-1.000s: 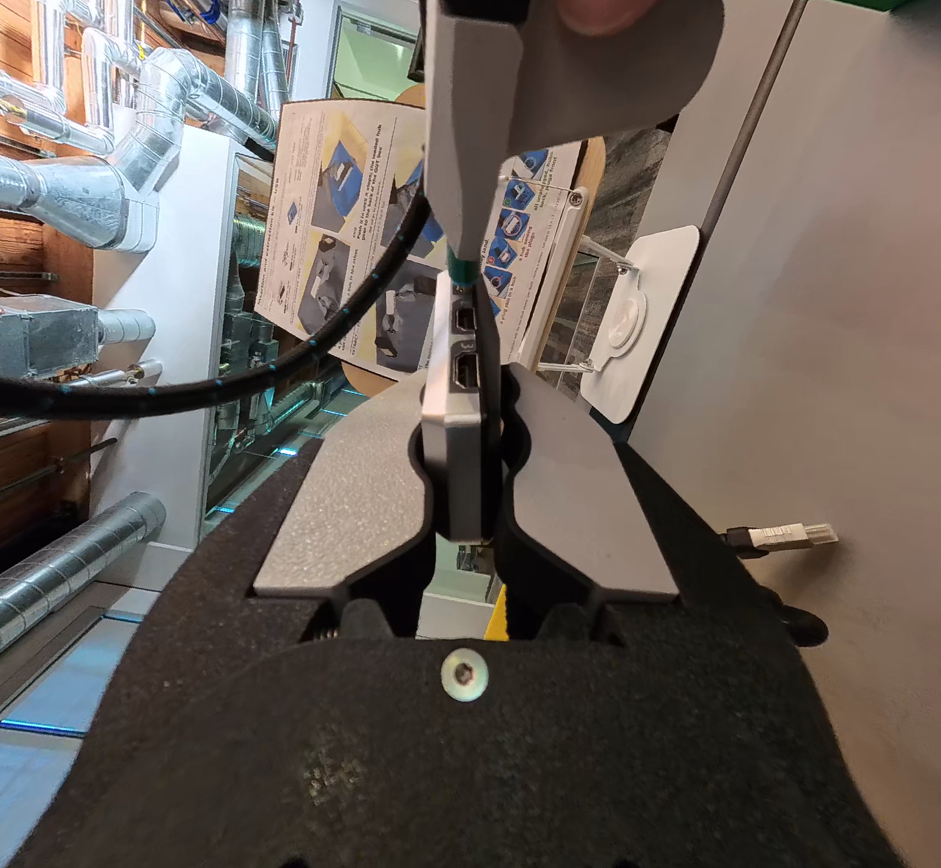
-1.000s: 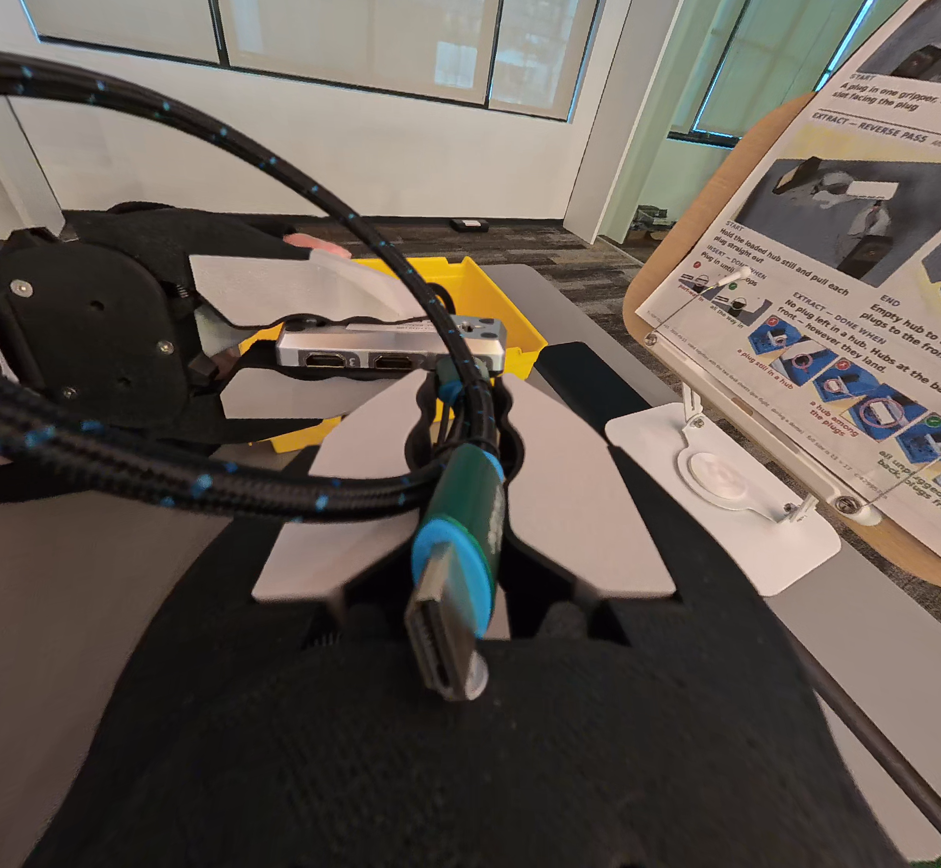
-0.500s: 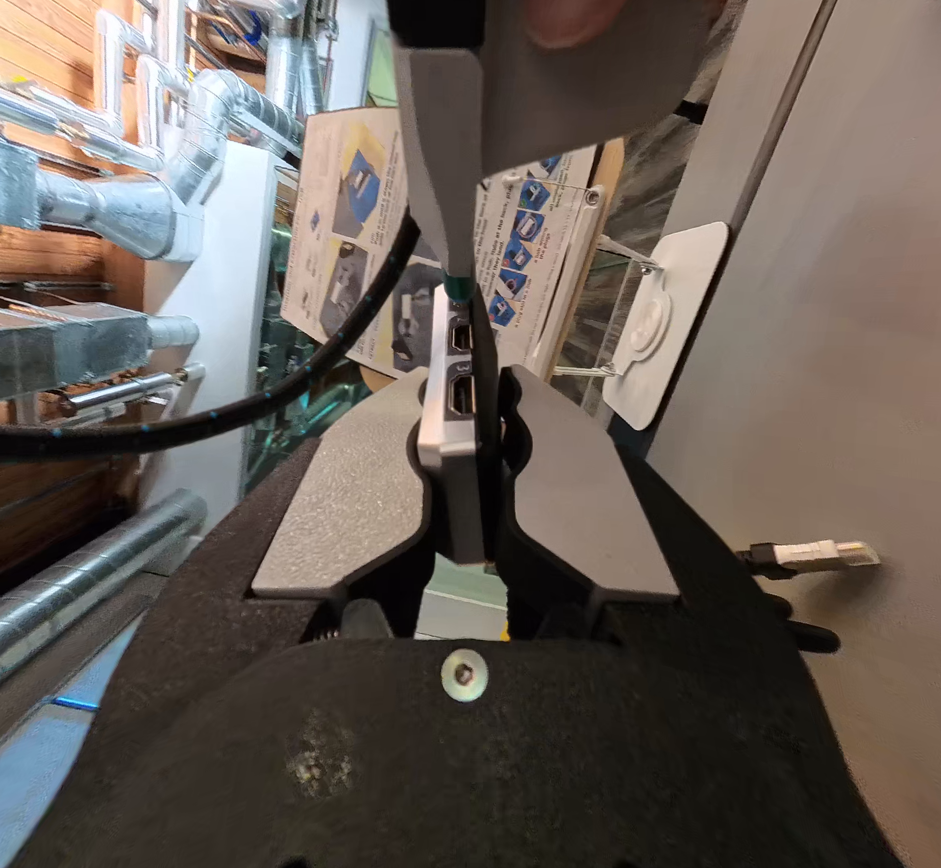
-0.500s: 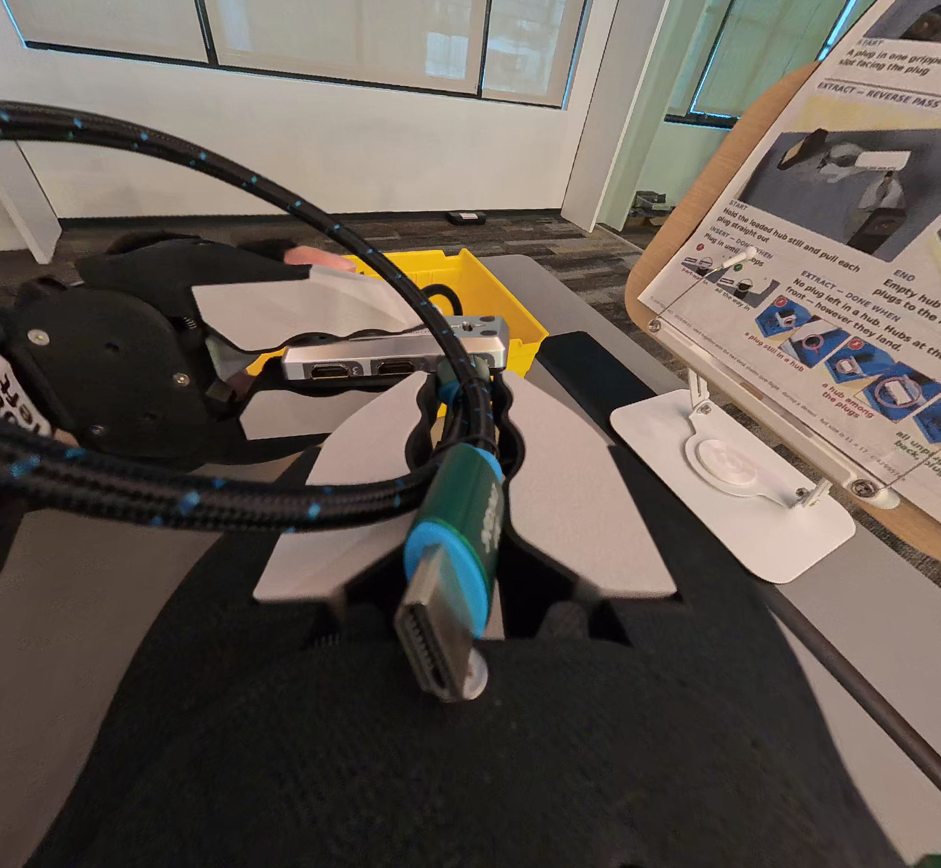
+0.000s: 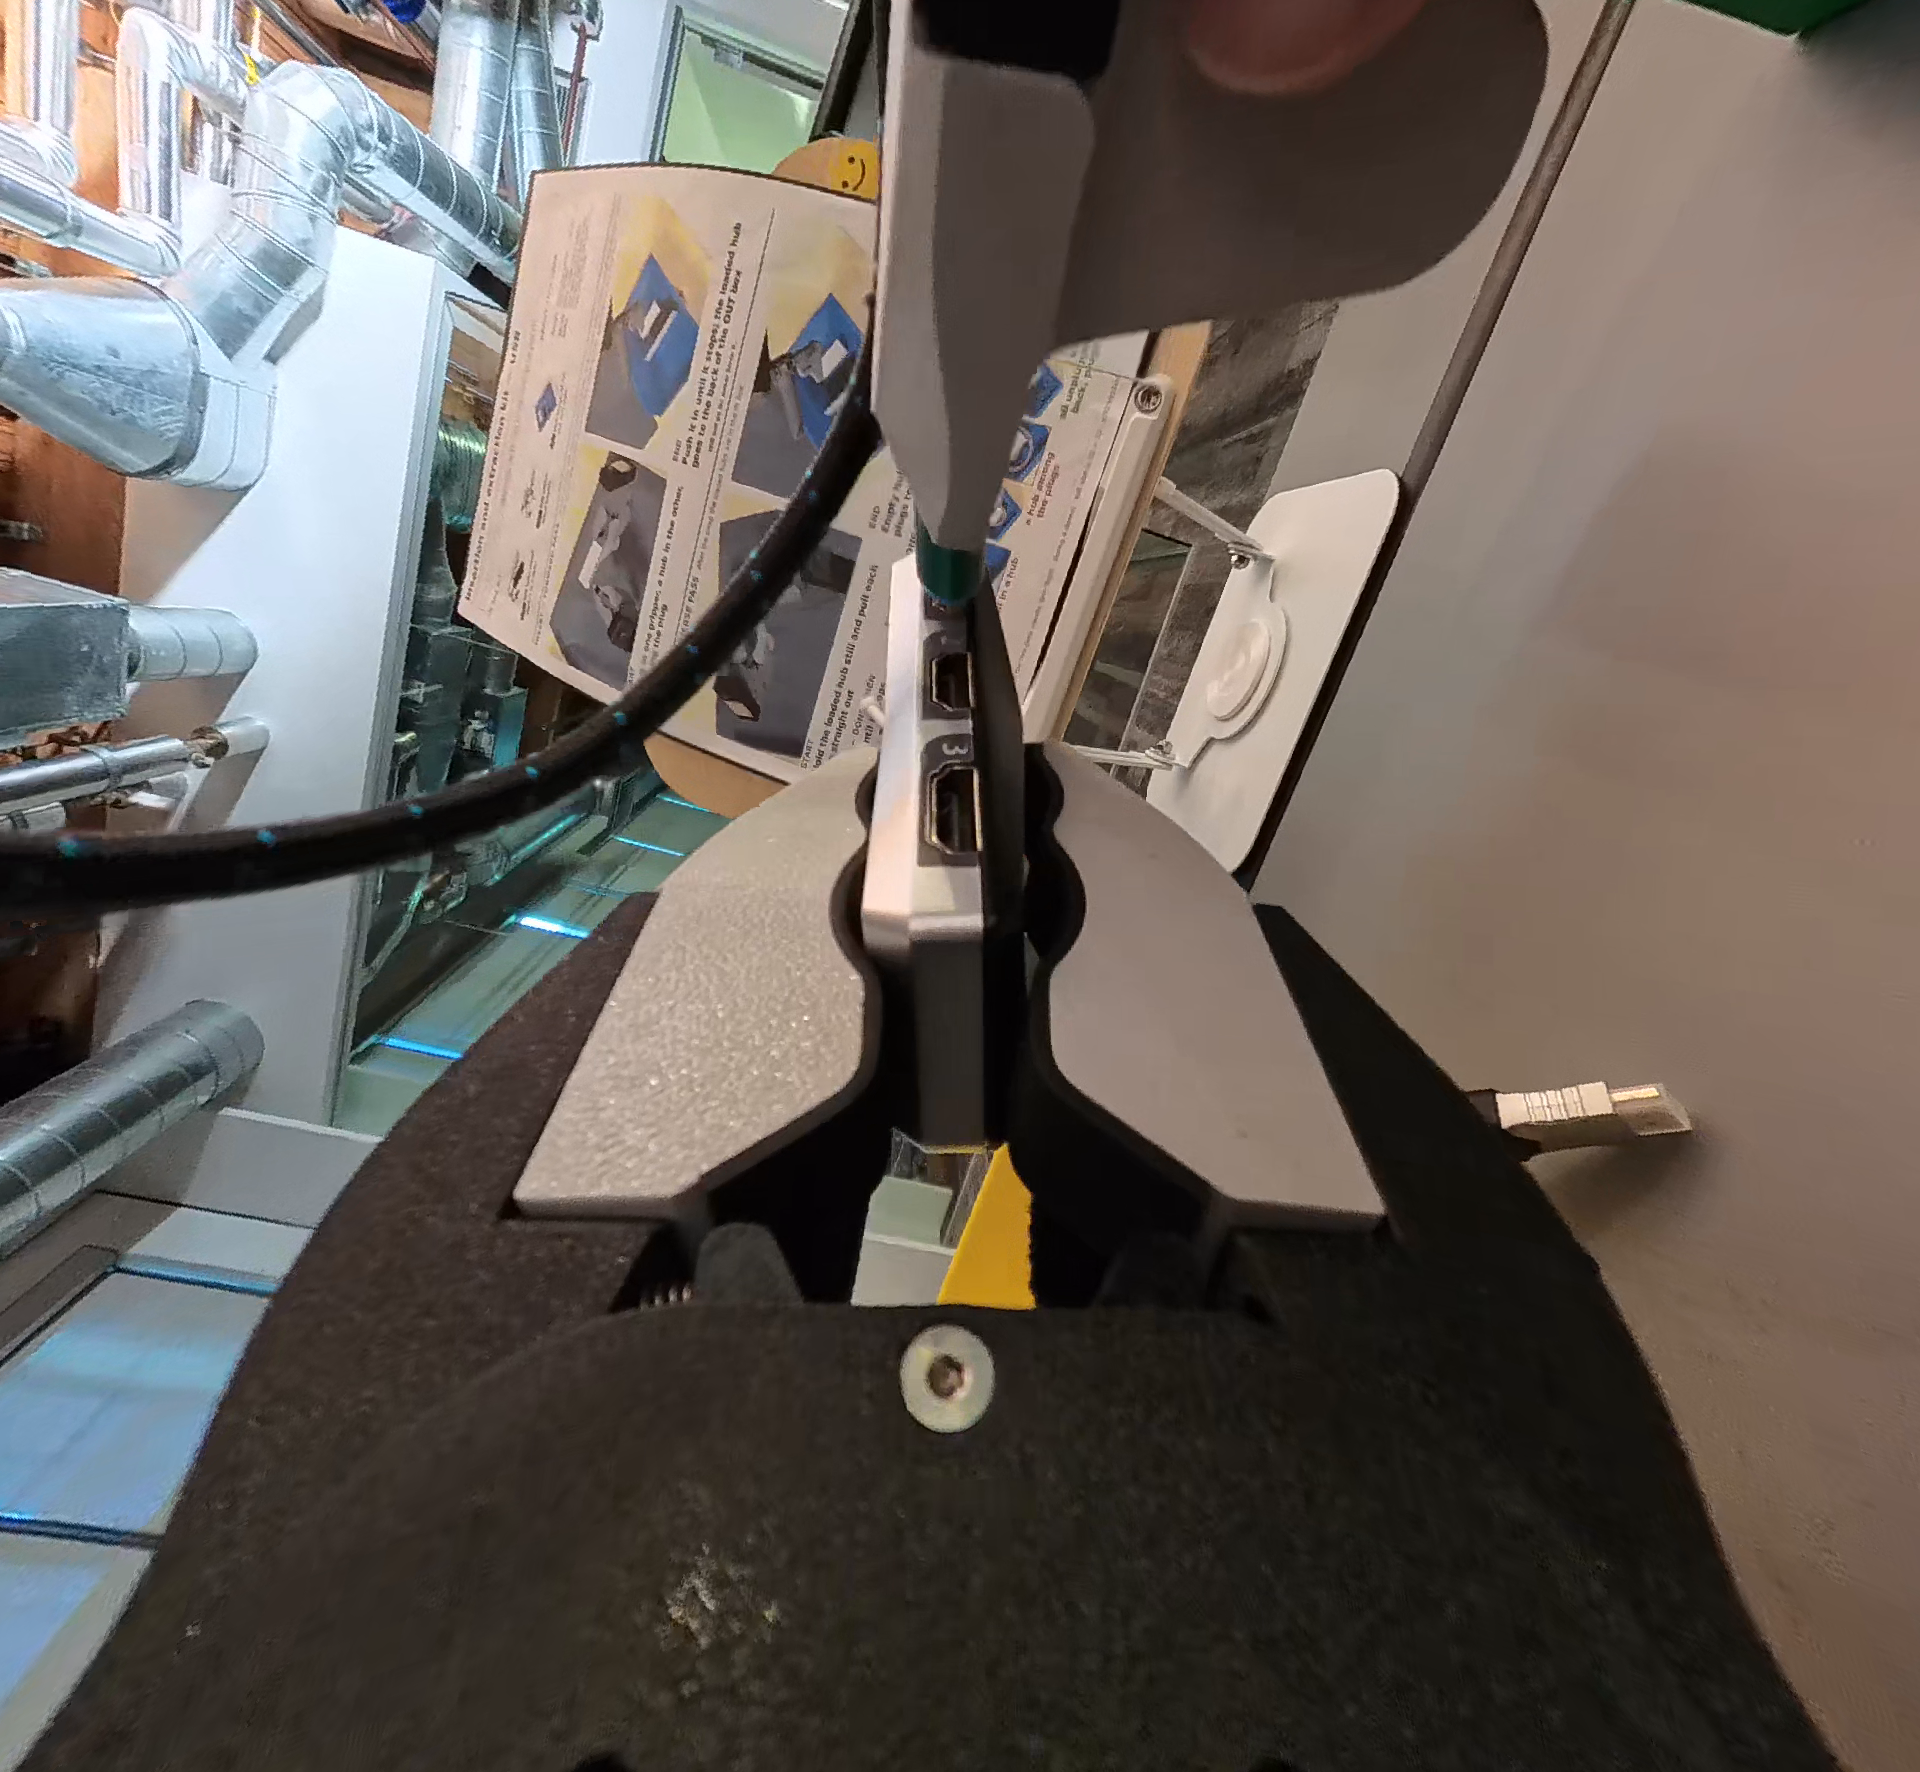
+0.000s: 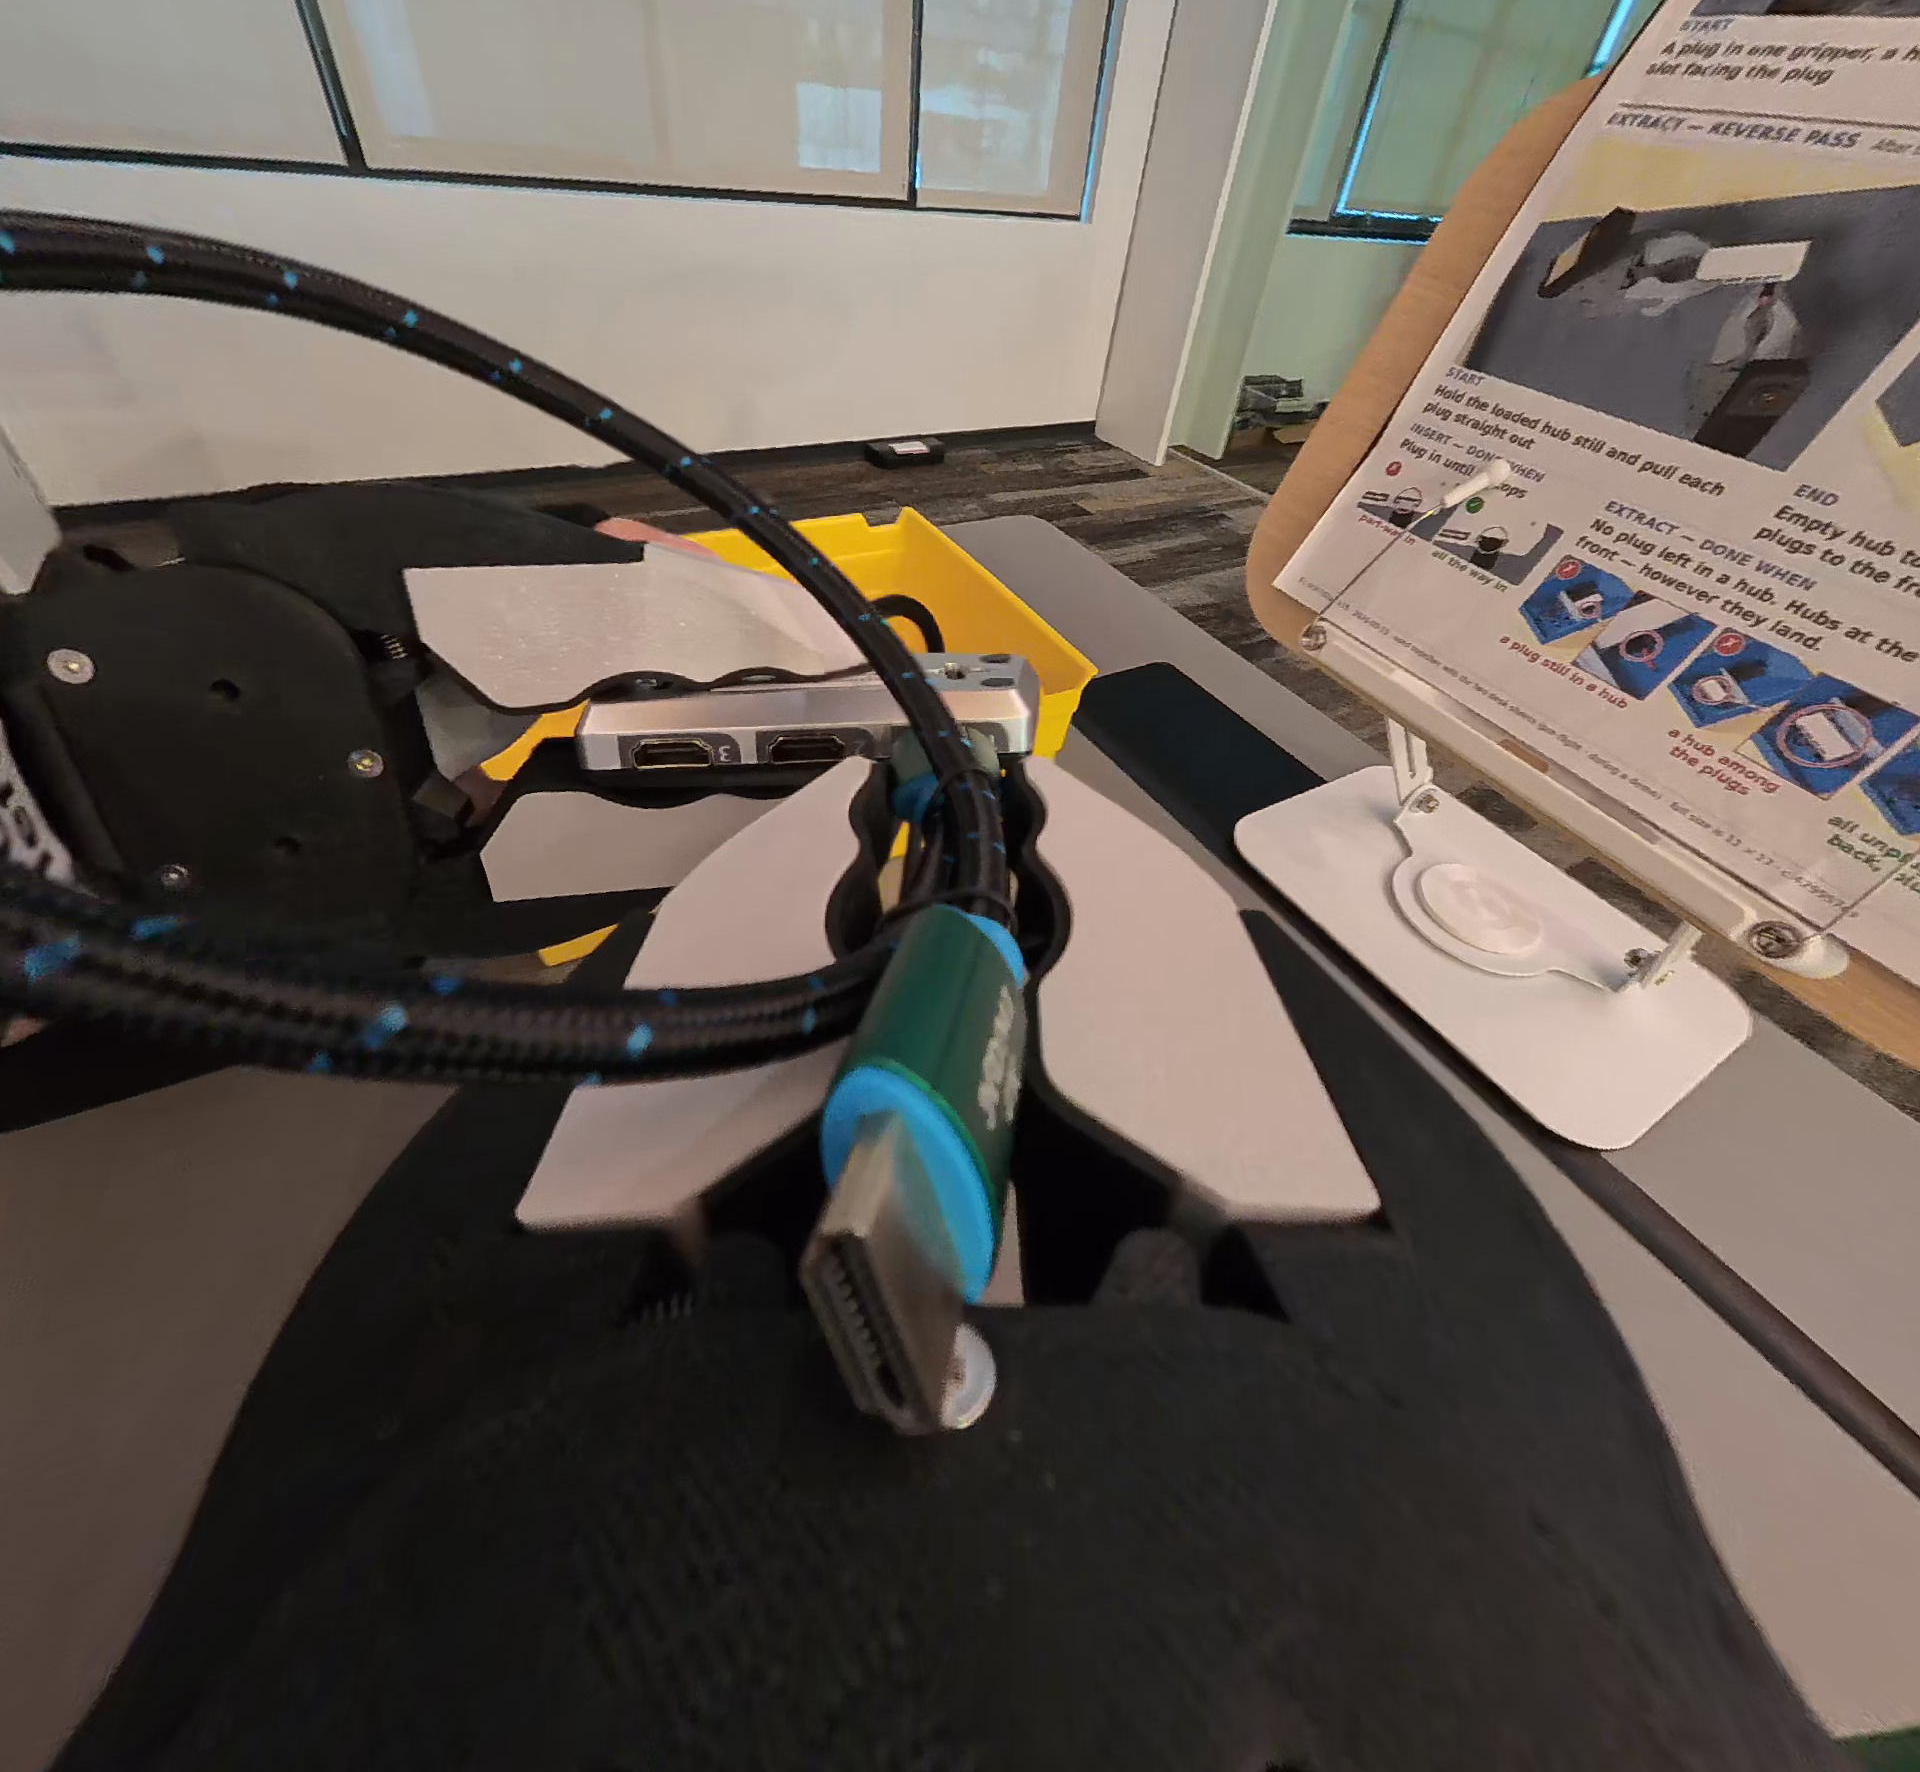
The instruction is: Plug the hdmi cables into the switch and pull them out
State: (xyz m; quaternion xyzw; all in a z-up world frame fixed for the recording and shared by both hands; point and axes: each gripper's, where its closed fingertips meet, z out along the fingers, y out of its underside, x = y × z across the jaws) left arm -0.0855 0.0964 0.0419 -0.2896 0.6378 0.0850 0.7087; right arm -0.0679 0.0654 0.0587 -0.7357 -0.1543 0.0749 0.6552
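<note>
Tools meet at the slim silver metal switch [image 5: 928, 881]: left tool [image 5: 940, 875] clamps it, right tool [image 6: 940, 849] pinches the black braided, green-plugged cable [image 6: 623, 434] at its end port.

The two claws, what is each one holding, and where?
Left claw pinches the silver switch by its flat sides at one end. Right claw grips the braided cable behind the plug at the switch.

The right gripper's [image 6: 940, 849] jaws are hiding the green plug [image 6: 914, 766] at the switch [image 6: 810, 720], its seating being untellable.
</note>
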